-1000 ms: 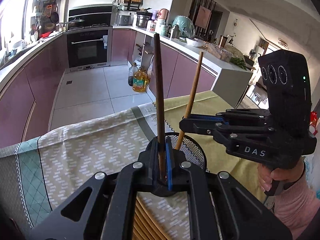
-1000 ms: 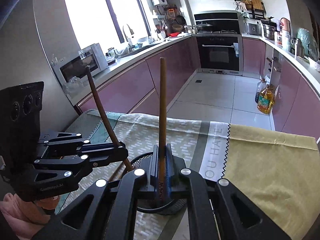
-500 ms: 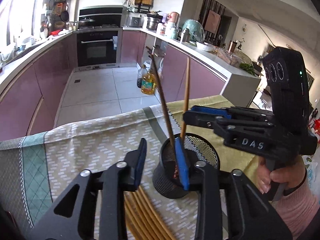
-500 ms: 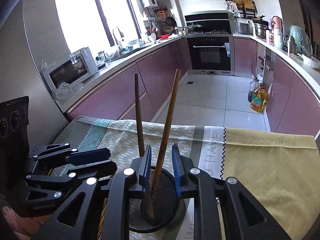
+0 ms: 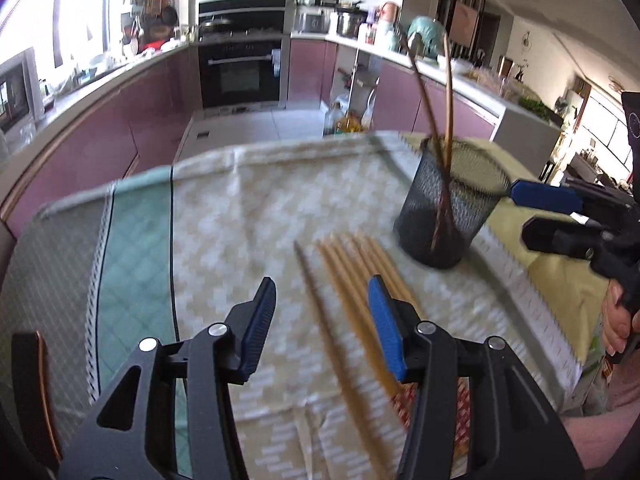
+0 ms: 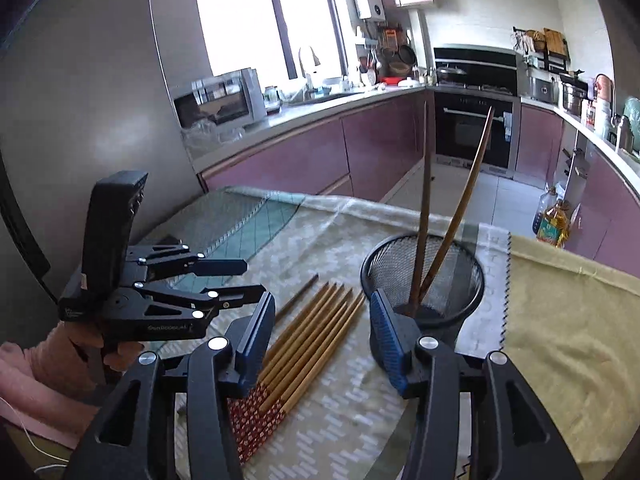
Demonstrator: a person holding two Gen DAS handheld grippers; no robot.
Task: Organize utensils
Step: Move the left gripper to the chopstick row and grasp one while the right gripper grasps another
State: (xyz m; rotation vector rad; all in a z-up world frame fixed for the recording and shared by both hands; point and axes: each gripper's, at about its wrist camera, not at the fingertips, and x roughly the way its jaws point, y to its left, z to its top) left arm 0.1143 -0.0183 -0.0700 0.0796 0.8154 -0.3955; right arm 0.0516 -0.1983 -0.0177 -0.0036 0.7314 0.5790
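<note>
A black mesh cup (image 5: 476,208) (image 6: 384,256) stands on the tablecloth with two chopsticks upright in it, one dark (image 6: 424,200) and one lighter (image 6: 464,204). Left of the cup a bunch of light chopsticks (image 5: 360,276) (image 6: 316,328) with red patterned ends lies flat. A single dark chopstick (image 5: 316,304) lies beside them. My left gripper (image 5: 322,304) (image 6: 252,278) hovers over the lying chopsticks, its jaws opening, with nothing gripped. My right gripper (image 6: 322,308) (image 5: 520,214) is near the cup, its jaws also opening and empty.
A patterned beige and teal tablecloth (image 5: 240,220) covers the table, with a yellow cloth (image 6: 560,320) on its right part. A dark chair back (image 5: 28,380) shows at the table's near left. Oil bottles (image 6: 554,220) stand on the kitchen floor beyond the far edge.
Both grippers let go of the chopsticks they held upright; these now stand in the cup. Both jaws opened, and both grippers drew back and down toward the chopsticks lying on the cloth.
</note>
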